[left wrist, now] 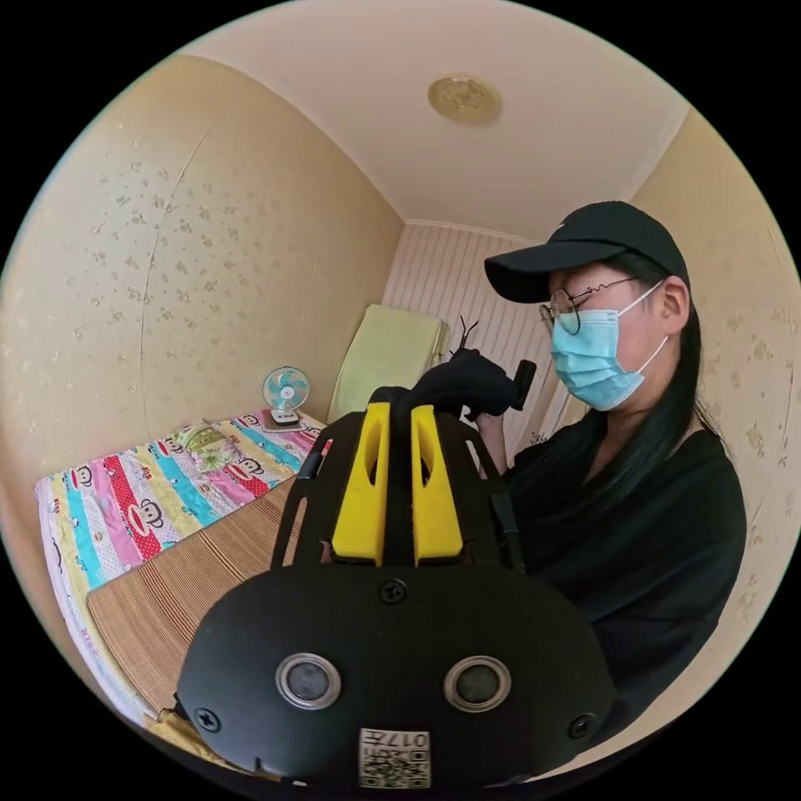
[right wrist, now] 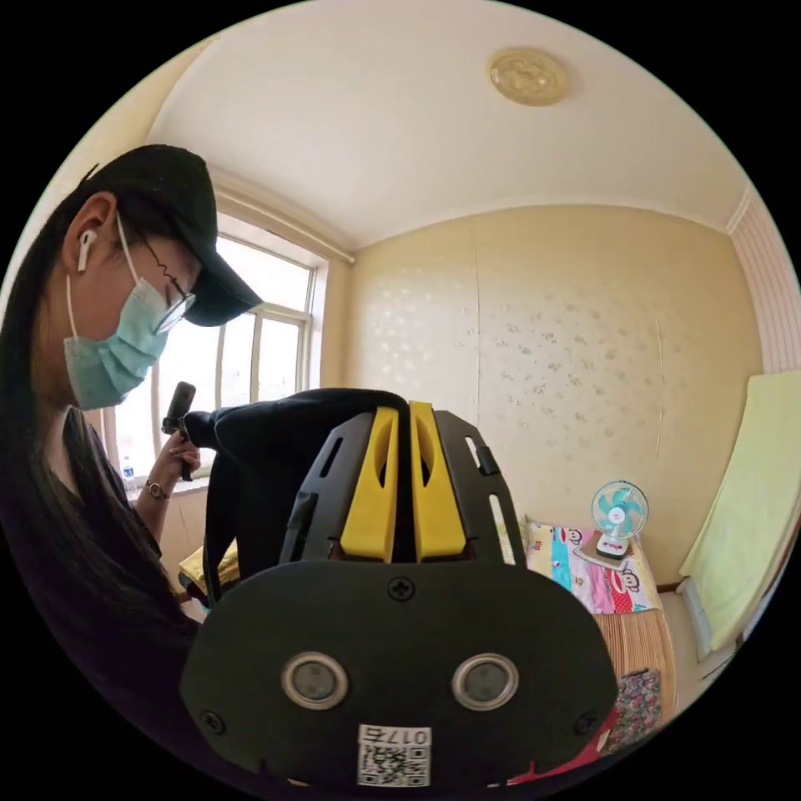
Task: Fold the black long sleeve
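In the left gripper view, the left tongs (left wrist: 399, 415) stand narrow, both jaws pinching black fabric of the black long sleeve (left wrist: 457, 384), held up in front of the person (left wrist: 634, 467), above the bed (left wrist: 158, 509). In the right gripper view, the right tongs (right wrist: 409, 410) likewise clamp the garment, which drapes toward the person's hand (right wrist: 171, 459).

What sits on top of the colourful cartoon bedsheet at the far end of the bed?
A small blue fan stands on the bedsheet, with a folded floral cloth nearby. A woven mat covers its near part.
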{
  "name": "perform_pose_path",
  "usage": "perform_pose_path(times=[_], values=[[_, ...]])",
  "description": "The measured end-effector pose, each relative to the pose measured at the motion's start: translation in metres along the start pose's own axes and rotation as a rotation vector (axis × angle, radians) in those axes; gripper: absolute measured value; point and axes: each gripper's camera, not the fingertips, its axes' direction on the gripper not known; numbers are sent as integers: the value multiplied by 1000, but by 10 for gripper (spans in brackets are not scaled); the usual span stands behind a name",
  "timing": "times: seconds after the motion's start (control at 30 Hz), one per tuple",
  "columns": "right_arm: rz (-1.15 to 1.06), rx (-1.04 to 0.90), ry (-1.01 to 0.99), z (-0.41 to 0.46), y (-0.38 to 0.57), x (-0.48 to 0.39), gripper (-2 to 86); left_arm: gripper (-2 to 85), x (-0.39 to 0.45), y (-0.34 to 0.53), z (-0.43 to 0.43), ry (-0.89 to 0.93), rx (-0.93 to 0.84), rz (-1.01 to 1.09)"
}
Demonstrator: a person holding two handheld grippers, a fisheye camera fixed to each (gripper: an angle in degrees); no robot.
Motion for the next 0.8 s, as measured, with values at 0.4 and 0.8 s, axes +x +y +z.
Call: perform_pose_path(times=[0.4, 0.8], values=[[404, -1058, 136, 493, 209, 217, 128, 109, -442, 192, 198, -346, -380, -995], [480, -1644, 142, 397, 417, 134, 68, 96, -373, 427, 279, -374, -990, -1276]])
